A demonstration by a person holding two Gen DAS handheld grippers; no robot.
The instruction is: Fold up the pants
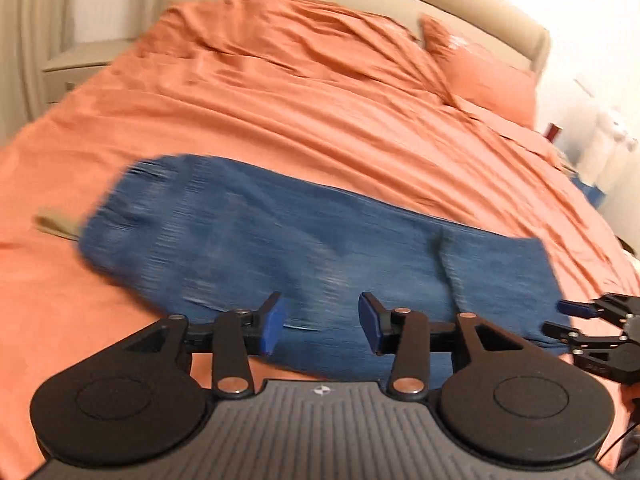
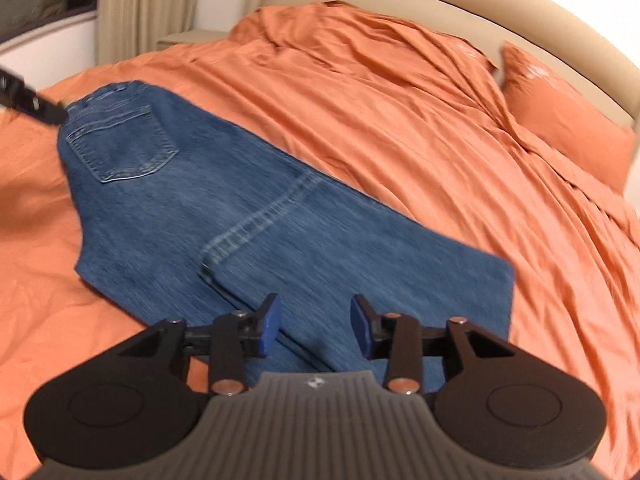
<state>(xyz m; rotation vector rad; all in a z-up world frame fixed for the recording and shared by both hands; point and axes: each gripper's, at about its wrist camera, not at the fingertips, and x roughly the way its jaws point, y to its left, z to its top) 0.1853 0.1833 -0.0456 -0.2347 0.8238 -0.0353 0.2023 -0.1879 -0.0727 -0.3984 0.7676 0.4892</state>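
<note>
Blue jeans (image 1: 280, 248) lie folded on the orange bed cover, waistband to the left. In the right wrist view the jeans (image 2: 248, 216) show a back pocket (image 2: 124, 148) at the upper left and a leg hem folded over them. My left gripper (image 1: 322, 326) is open and empty, just above the jeans' near edge. My right gripper (image 2: 314, 326) is open and empty over the jeans' folded right end. It also shows at the right edge of the left wrist view (image 1: 568, 318). The left gripper's tip shows by the waistband in the right wrist view (image 2: 36, 106).
The orange bed cover (image 1: 320, 92) is rumpled toward the beige headboard (image 2: 440, 4). An orange pillow (image 2: 568, 120) lies at the far right. A bedside table (image 1: 76, 64) and curtains (image 2: 144, 4) stand at the far left. A beige scrap (image 1: 56, 226) lies by the waistband.
</note>
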